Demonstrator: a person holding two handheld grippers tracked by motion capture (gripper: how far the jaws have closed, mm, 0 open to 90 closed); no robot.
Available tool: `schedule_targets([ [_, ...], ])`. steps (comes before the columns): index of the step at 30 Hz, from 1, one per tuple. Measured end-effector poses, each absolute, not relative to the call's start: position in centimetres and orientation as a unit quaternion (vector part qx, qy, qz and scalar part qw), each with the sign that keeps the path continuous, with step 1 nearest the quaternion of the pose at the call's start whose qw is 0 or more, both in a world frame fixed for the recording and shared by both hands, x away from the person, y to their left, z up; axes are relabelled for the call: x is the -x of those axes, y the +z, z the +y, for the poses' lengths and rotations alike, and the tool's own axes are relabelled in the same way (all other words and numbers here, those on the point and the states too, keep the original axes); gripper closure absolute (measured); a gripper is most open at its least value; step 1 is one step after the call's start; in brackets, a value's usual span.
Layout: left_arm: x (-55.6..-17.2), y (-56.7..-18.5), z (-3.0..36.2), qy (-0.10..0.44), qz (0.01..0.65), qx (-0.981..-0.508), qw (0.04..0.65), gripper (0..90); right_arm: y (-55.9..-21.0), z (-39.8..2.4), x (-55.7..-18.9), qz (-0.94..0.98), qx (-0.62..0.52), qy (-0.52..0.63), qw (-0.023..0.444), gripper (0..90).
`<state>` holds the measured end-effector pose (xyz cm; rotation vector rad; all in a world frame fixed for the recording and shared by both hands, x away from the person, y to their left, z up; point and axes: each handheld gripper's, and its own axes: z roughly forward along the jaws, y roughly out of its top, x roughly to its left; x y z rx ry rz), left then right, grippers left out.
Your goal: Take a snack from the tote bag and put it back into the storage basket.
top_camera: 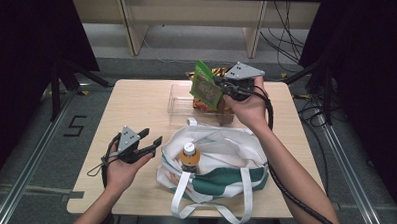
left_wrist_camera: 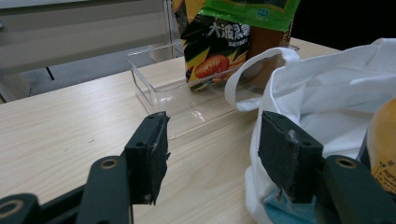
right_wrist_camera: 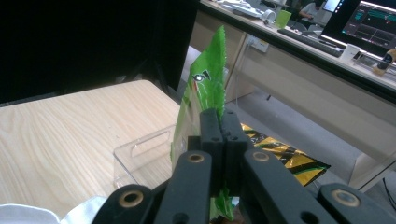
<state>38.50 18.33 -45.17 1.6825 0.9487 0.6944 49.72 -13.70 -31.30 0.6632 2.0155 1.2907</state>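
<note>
My right gripper point(top_camera: 220, 86) is shut on a green snack bag point(top_camera: 205, 86), held lifted over the clear plastic bin point(top_camera: 178, 102) at the back of the table. In the right gripper view the green snack bag point(right_wrist_camera: 205, 93) stands edge-on, pinched between the closed jaws of the right gripper point(right_wrist_camera: 219, 128). A black and orange chip bag point(left_wrist_camera: 215, 44) stands in the clear bin point(left_wrist_camera: 154, 84). My left gripper point(top_camera: 152, 144) is open, resting left of the white and green tote bag point(top_camera: 219, 163). An orange-capped bottle point(top_camera: 189, 156) stands inside the tote.
The tote's white handles point(top_camera: 210, 208) hang over the table's front edge. In the left gripper view the tote bag point(left_wrist_camera: 336, 93) sits just right of the open left gripper point(left_wrist_camera: 212, 140). Bare wooden tabletop point(top_camera: 137, 102) lies left of the bin.
</note>
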Motion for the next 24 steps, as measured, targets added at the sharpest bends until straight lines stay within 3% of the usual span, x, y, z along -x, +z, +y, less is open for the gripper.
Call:
schedule_targets([
  [24,-38.5,-45.2,18.4,0.288,0.397,-0.701,0.518,42.2,-32.0,-12.8,-51.2,0.771,-0.249,0.481,0.335,90.0],
])
